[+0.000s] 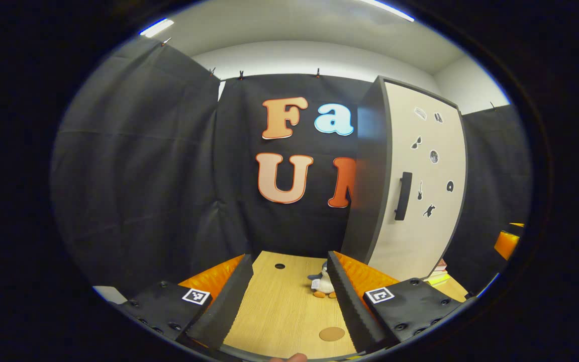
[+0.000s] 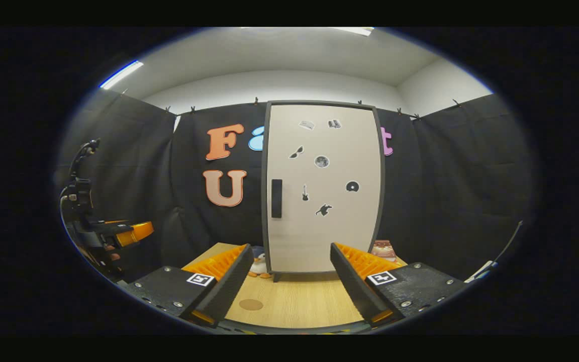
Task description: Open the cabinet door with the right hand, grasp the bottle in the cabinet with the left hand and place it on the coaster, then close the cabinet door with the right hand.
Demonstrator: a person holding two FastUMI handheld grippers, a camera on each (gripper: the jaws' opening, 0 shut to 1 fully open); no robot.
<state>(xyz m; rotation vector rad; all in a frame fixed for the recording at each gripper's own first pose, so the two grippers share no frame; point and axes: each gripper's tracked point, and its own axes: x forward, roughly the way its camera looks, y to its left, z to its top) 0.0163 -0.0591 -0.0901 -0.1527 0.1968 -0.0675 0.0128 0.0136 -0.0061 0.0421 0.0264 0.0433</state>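
A tall cabinet stands on the wooden table with its pale door closed; a dark vertical handle sits on the door's left side, and the same handle shows in the left gripper view. Small stickers dot the door. The bottle is hidden. A round brown coaster lies on the table between my left fingers; the coaster also shows in the right gripper view. My left gripper is open and holds nothing. My right gripper is open, facing the door from a distance.
A small stuffed penguin sits on the table beside the cabinet's left side. Stacked books lie to the cabinet's right. The other gripper shows at far left in the right gripper view. A small hole marks the tabletop.
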